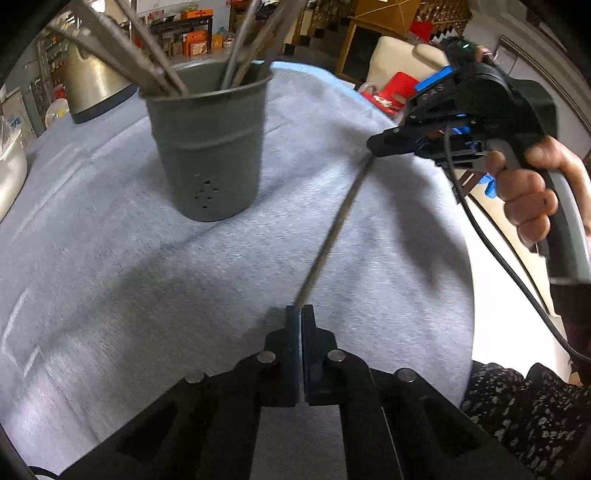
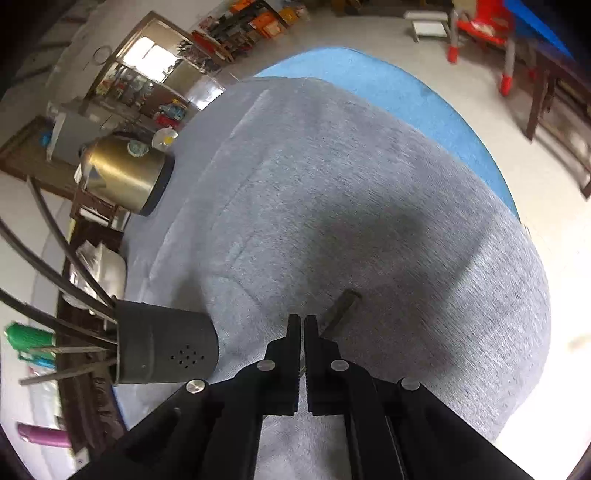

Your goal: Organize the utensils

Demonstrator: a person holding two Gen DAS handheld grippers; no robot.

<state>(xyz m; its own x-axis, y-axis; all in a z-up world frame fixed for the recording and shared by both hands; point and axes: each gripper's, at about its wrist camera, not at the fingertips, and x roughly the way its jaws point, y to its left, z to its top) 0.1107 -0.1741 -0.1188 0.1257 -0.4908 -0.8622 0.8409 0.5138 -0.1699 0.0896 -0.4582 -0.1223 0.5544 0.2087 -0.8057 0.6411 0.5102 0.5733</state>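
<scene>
A thin metal utensil spans the air above the grey cloth between my two grippers. My left gripper is shut on its near end. My right gripper, held by a person's hand, pinches the far end at the upper right. In the right wrist view the right gripper is shut, and the utensil's dark end sticks out just right of its fingers. A grey perforated utensil holder stands upright to the left, with several metal utensils in it. The holder lies left of the right gripper.
A grey cloth covers the round blue table. A brass-coloured kettle stands behind the holder. A white container sits at the left edge. A red stool stands on the floor beyond the table.
</scene>
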